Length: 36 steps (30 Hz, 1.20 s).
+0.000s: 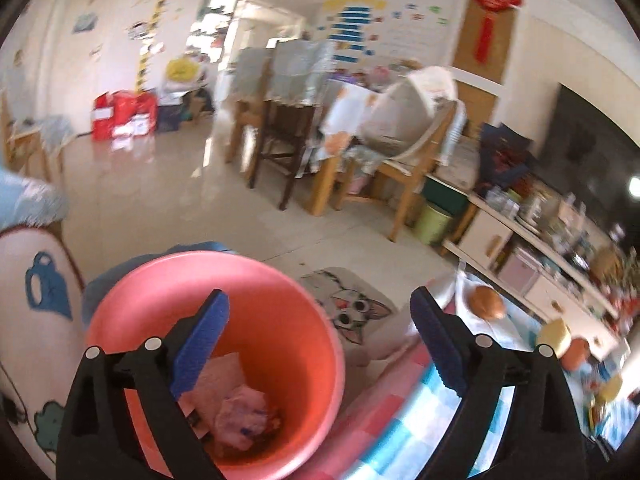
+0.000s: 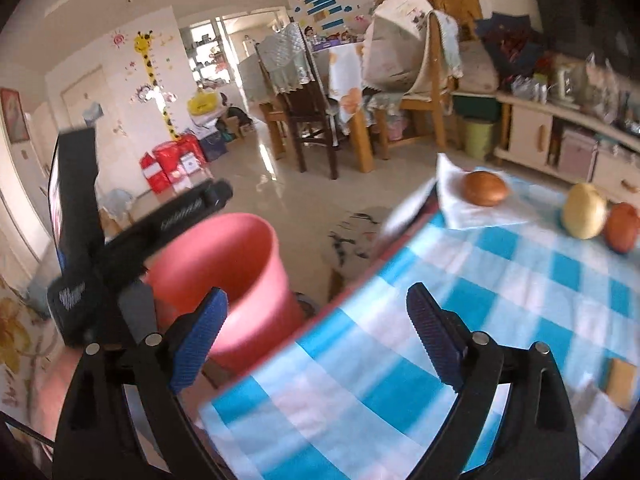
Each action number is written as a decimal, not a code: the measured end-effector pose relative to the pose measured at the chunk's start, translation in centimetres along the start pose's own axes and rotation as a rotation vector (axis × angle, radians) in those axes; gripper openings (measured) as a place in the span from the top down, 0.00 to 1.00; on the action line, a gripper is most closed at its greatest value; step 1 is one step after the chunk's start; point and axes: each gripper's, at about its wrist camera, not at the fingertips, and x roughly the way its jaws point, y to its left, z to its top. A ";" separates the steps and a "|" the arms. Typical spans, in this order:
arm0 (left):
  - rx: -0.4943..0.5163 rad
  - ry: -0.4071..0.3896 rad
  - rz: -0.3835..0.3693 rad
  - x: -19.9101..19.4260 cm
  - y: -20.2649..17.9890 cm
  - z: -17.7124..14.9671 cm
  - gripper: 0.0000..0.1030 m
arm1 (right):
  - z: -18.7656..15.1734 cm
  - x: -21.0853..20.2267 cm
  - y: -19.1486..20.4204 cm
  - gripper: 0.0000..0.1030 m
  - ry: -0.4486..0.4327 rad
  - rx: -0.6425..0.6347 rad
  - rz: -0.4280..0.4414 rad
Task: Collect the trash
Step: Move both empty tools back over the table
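Living-room floor and a checked tabletop (image 2: 500, 288), with a pink bin (image 1: 248, 320) beside its near left edge.

Both tongs stand released and empty: the left tongs (image 1: 320, 340) hang over the bin's mouth, where crumpled paper trash (image 1: 236, 408) already lies at the bottom; the right tongs (image 2: 316, 340) hover over the tabletop's near left edge. Farther right on the cloth sit a brown onion (image 2: 485, 188) on a white tissue (image 2: 472, 212), a pale round fruit (image 2: 584, 211) and a reddish one (image 2: 622, 227); the tissue looks the likely next trash, though the onion weighs it down. A cat mat (image 1: 352, 308) lies on the floor beyond.
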 end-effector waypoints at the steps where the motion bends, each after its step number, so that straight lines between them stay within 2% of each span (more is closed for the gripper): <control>1: 0.021 -0.002 -0.016 -0.2 -0.8 -0.2 0.12 | -0.4 -0.5 -0.2 0.11 0.000 -0.009 -0.014; 5: 0.080 0.011 -0.043 -0.7 -3.3 -0.8 0.11 | -1.7 -2.7 -1.5 0.08 0.004 -0.035 -0.076; 12: 0.189 0.086 -0.119 -1.2 -8.5 -2.8 0.11 | -4.4 -6.5 -4.5 0.07 0.015 -0.011 -0.161; 25: 0.443 0.026 -0.272 -6.9 -18.1 -8.4 0.08 | -7.6 -13.7 -9.5 0.06 -0.032 0.051 -0.263; 30: 0.529 0.022 -0.334 -9.0 -21.3 -11.1 0.08 | -8.8 -16.6 -11.8 0.06 -0.067 0.088 -0.304; 36: 0.587 0.049 -0.405 -11.2 -24.1 -14.0 0.08 | -9.8 -20.2 -15.1 0.06 -0.124 0.156 -0.356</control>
